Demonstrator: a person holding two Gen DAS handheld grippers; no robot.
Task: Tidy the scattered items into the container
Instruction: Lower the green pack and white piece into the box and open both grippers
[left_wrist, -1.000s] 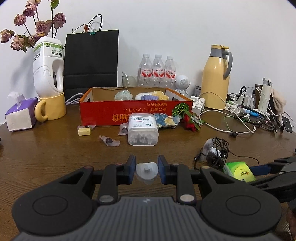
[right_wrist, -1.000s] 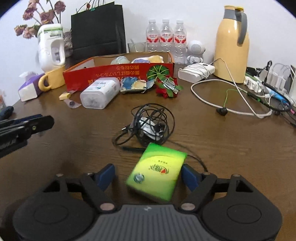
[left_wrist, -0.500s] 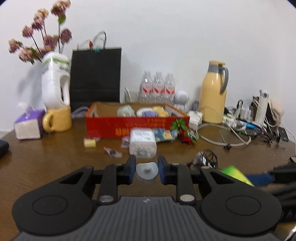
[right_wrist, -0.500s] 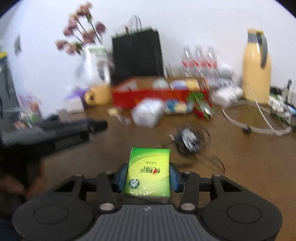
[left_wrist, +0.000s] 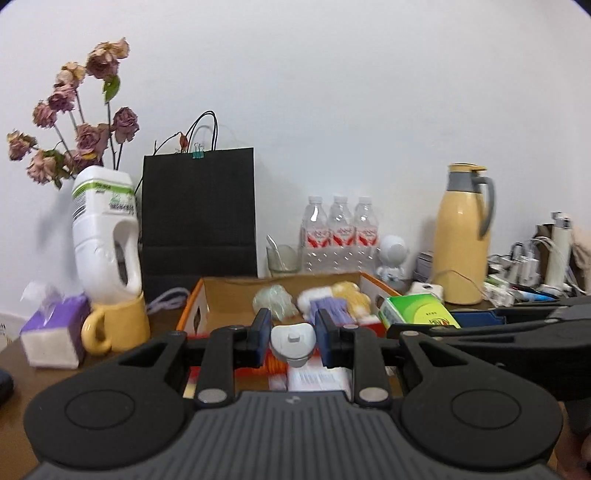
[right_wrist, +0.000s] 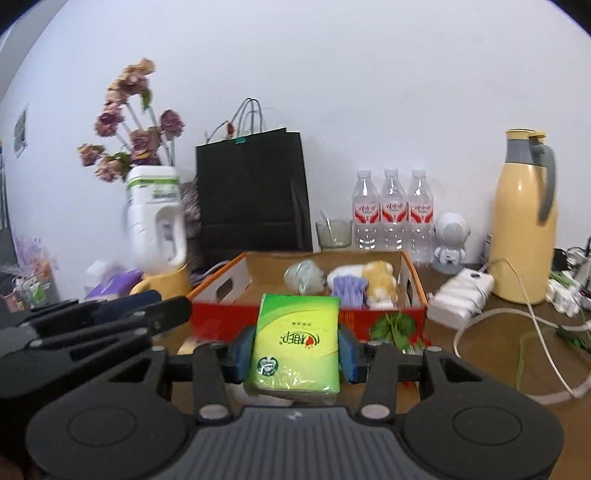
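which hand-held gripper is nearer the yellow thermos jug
Right. The right hand-held gripper is on the side of the yellow thermos jug; the left hand-held gripper is farther away, toward the mug.

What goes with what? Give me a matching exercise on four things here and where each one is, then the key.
Things:
1. green tissue pack
2. small white cap
3. yellow flask
4. yellow mug

Places:
A. under the white jug
B. in the left gripper
C. right of the water bottles
D. in the right gripper

Pairs: 1-D, 2-B, 3-C, 4-A
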